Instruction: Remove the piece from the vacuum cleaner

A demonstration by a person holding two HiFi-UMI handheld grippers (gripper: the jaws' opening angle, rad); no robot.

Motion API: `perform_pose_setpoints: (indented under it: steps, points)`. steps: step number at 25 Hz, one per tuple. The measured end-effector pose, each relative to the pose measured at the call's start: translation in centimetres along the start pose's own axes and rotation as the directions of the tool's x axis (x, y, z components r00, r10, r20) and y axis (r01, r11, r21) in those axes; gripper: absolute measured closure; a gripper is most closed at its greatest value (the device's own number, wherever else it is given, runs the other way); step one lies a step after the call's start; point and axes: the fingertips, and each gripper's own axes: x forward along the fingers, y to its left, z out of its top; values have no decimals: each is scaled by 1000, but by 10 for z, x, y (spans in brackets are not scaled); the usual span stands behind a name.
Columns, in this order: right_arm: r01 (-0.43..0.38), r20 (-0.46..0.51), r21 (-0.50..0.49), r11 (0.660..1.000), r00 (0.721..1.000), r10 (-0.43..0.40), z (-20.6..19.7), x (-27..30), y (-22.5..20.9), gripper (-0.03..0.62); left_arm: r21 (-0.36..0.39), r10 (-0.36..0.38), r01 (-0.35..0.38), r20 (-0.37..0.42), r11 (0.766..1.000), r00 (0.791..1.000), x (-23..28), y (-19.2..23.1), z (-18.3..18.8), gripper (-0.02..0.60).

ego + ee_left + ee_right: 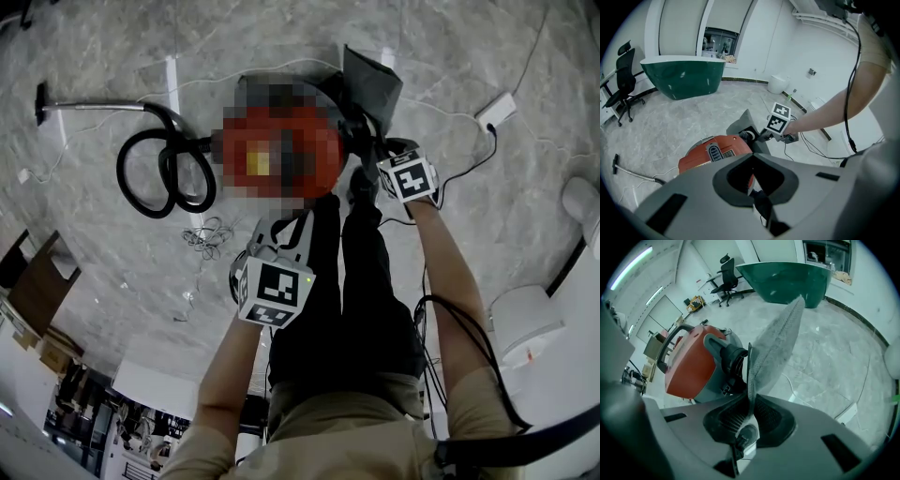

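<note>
Grey and thin, a flat filter piece stands clamped edge-on between the jaws of the right gripper. The pads press on its near edge. The person holding the gripper stands over a red-orange canister vacuum cleaner on a pale marble floor.

In the right gripper view the filter piece sits just to the right of the vacuum cleaner's black hose fitting. In the head view it shows beyond the gripper, at the machine's right side. Most of its length looks clear of the body. Whether its near edge still catches on the fitting cannot be told.

The task looks well along: the piece is gripped and seems largely out. What probably remains is to draw it fully away from the machine and put it somewhere.

The filter piece's long axis runs from the jaws straight ahead of the gripper, away from the person. It leans toward the right of the gripper view and narrows to a soft tip at the far end. Its broad faces point left and right, one toward the vacuum cleaner and one toward bare floor.

The left gripper hangs nearer the person, on the other side of the machine and above it. Its jaws are together with nothing between them.

A black hose coils on the floor to the left of the vacuum cleaner in the head view.
</note>
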Motion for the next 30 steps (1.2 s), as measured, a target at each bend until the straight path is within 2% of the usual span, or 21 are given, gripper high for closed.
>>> perform_pose_setpoints:
  steps: [8,9,10,12,13,14,15,17,19,24,27,28,30]
  points:
    - [-3,39,92,996,999,0,5,1,-3,562,27,-11,12,-18,1000,1000,10,2,-7,586]
    - [-18,48,135,991,999,11,5,1,-4,562,39,-5,6,-14,999,1000,14,3,-5,586]
    - [-46,60,206,978,998,34,5,1,-5,561,59,7,-7,-9,998,1000,19,5,-2,584]
    - [-116,86,366,923,992,91,6,1,-5,559,124,52,-51,-7,991,999,33,11,3,584]
    - [-133,88,404,905,990,107,6,1,-4,559,163,78,-75,-13,984,997,41,15,3,585]
    - [-128,77,395,910,991,107,6,0,-3,559,198,101,-95,-24,976,995,49,19,2,585]
    - [-105,54,345,933,994,92,5,-1,-3,559,226,119,-108,-37,968,992,56,22,0,584]
    - [-44,11,202,978,999,43,4,-2,-3,561,265,138,-116,-66,957,988,69,28,-5,584]
    - [-15,2,120,993,1000,15,5,-2,-3,565,287,154,-122,-92,950,984,80,33,-12,584]
    - [-51,36,162,985,998,46,5,0,-4,565,268,194,-160,-108,950,975,92,43,-26,584]
    - [-138,90,324,936,989,115,6,0,-3,562,241,192,-164,-96,956,977,94,42,-26,584]
    - [-150,95,341,928,988,125,6,-1,-3,562,237,192,-166,-91,957,977,95,41,-25,584]
    - [-152,89,325,933,988,130,7,-2,-3,563,259,197,-169,-87,951,977,96,39,-26,585]
